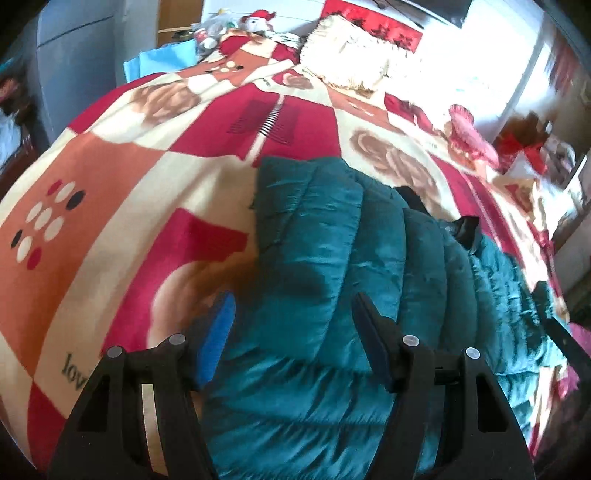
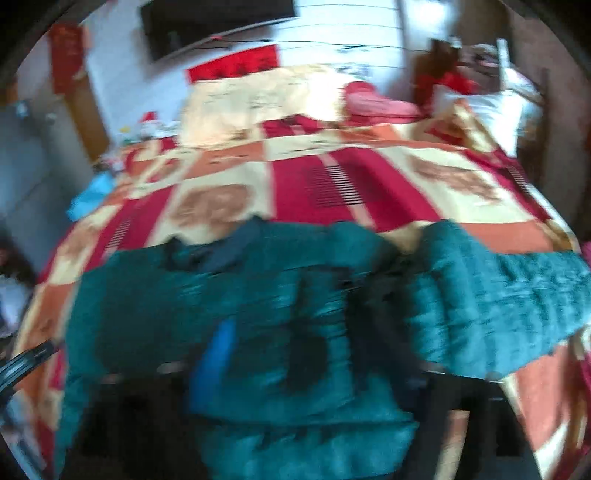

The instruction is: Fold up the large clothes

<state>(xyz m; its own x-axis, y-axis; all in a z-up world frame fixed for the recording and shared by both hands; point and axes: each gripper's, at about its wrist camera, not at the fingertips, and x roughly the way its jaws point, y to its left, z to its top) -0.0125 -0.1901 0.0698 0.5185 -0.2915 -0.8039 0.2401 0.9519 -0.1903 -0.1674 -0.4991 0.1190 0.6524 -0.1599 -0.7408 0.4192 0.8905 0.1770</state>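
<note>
A teal quilted puffer jacket (image 1: 325, 258) lies spread on a bed covered by a red, cream and orange blanket (image 1: 110, 177). My left gripper (image 1: 293, 317) hovers over the jacket's near left part. Its jaws stand apart, the blue pad (image 1: 221, 325) near the jacket's left edge, and nothing is pinched between them. The right wrist view is blurred. There the jacket (image 2: 258, 295) stretches across the bed, one sleeve (image 2: 498, 288) reaching right. My right gripper (image 2: 295, 339) is above the jacket's middle with its jaws wide apart and nothing in them.
A cream pillow (image 1: 343, 55) and stuffed toys (image 1: 255, 22) lie at the head of the bed, and a pink frilly item (image 1: 469, 133) at its right side. A dark screen (image 2: 214, 26) hangs on the wall. Cluttered furniture (image 1: 535, 147) stands to the right.
</note>
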